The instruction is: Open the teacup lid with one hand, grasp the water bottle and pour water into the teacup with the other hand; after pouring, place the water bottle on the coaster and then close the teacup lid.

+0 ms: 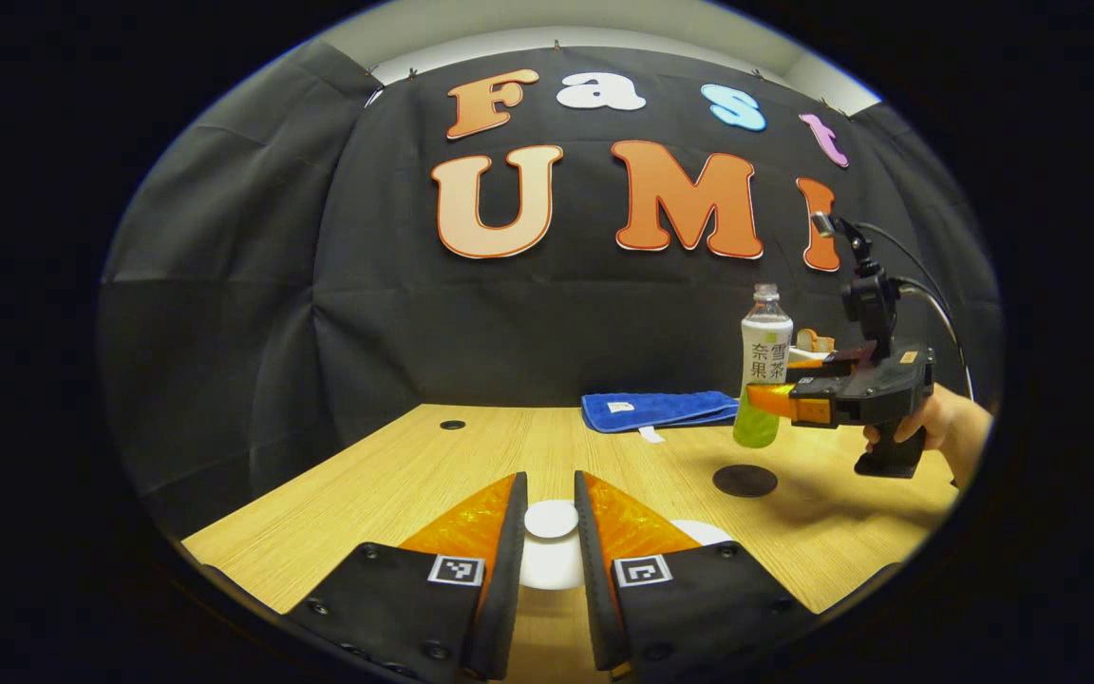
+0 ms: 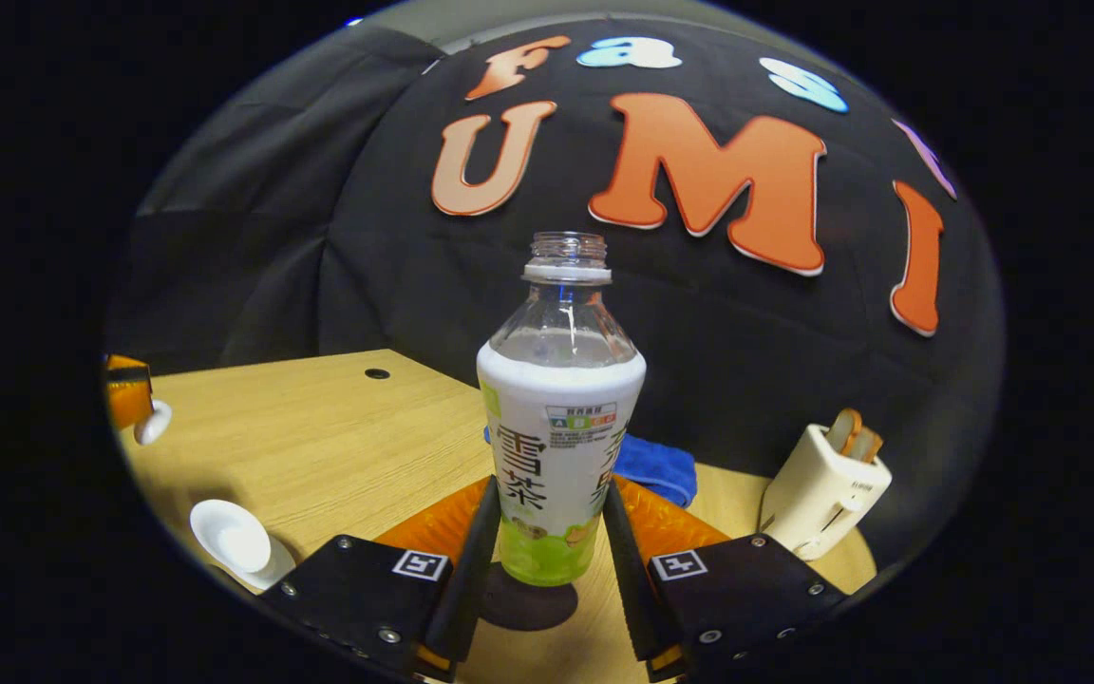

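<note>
My left gripper is shut on the knob of the white teacup lid, held up over the near part of the wooden table. The white teacup peeks out beside its right finger and stands open at the lower left of the right gripper view. My right gripper is shut on the capless water bottle, upright with a white and green label. The bottle hangs just above the dark round coaster, which shows under it. The left gripper holds the lid at the far left.
A folded blue towel lies at the back of the table, behind the bottle. A white toaster with bread in it stands at the right. A hand holds the right gripper. A small hole marks the table's far left.
</note>
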